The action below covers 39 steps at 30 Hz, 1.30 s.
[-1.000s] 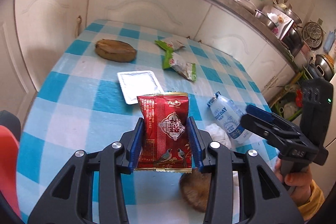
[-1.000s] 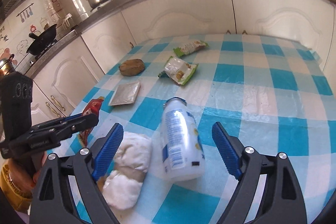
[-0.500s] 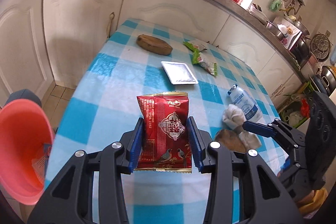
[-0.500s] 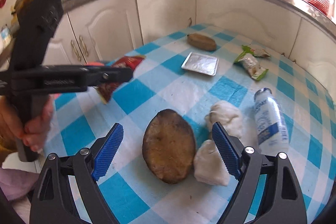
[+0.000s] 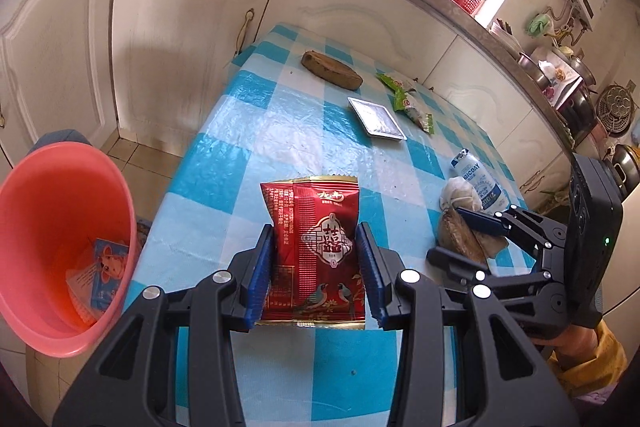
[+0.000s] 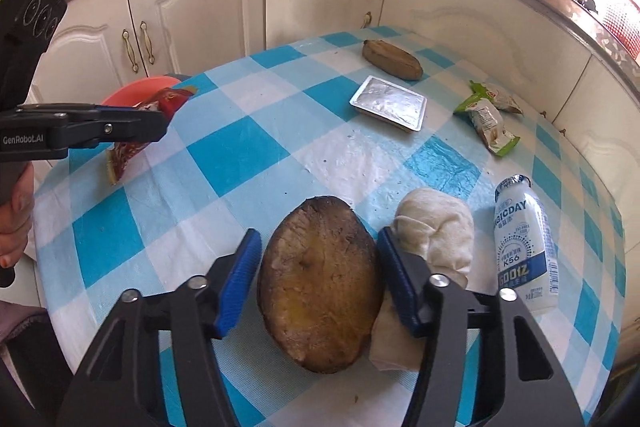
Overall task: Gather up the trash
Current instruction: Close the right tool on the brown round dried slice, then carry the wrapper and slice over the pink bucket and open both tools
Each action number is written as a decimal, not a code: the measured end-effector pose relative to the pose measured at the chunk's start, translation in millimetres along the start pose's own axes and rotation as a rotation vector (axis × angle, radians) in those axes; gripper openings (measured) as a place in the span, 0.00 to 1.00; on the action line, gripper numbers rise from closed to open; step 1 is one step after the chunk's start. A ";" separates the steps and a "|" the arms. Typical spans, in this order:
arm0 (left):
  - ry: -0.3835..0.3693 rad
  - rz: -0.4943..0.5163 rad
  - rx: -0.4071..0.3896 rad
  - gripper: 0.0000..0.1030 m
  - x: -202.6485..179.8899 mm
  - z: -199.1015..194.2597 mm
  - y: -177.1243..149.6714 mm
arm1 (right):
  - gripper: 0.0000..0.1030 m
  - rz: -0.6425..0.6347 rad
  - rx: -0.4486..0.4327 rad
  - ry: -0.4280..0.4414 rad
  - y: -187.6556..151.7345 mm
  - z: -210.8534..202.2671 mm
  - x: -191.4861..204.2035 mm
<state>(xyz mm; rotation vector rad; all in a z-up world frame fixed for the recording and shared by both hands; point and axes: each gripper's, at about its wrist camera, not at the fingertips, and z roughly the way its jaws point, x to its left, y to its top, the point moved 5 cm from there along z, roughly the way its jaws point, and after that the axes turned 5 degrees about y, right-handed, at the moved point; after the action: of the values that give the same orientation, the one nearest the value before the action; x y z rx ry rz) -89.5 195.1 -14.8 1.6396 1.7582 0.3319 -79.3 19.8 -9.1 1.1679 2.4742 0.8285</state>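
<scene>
My left gripper (image 5: 316,267) clamps the red snack packet (image 5: 316,243) above the table (image 5: 248,131). My right gripper (image 6: 320,279) brackets the brown peel (image 6: 320,287); contact unclear.

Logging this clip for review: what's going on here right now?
A person is clearing trash off a checked table with two handheld grippers. The left gripper is shut on a red snack packet, held near the orange bin beside the table. The right gripper straddles a brown peel-like scrap, jaws close around it; a firm grip is unclear.

left hand-held gripper (image 5: 316,267) clamped, right hand-held gripper (image 6: 318,275) spread wide
</scene>
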 end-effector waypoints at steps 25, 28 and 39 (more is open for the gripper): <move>0.041 -0.116 -0.075 0.41 61.1 -35.2 -4.7 | 0.53 0.140 -0.037 0.155 47.2 -9.4 34.0; 0.064 -0.141 -0.091 0.41 75.9 -42.6 -5.2 | 0.53 0.126 -0.050 0.191 62.7 -8.1 48.3; 0.183 -0.242 -0.151 0.42 144.5 -69.6 -2.0 | 0.53 0.063 -0.067 0.360 125.8 13.6 114.7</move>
<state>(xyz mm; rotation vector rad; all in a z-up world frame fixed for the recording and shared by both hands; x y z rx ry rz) -128.7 350.6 -10.9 1.3084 1.9916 0.5010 -68.4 177.7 55.2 1.1653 2.6718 1.2252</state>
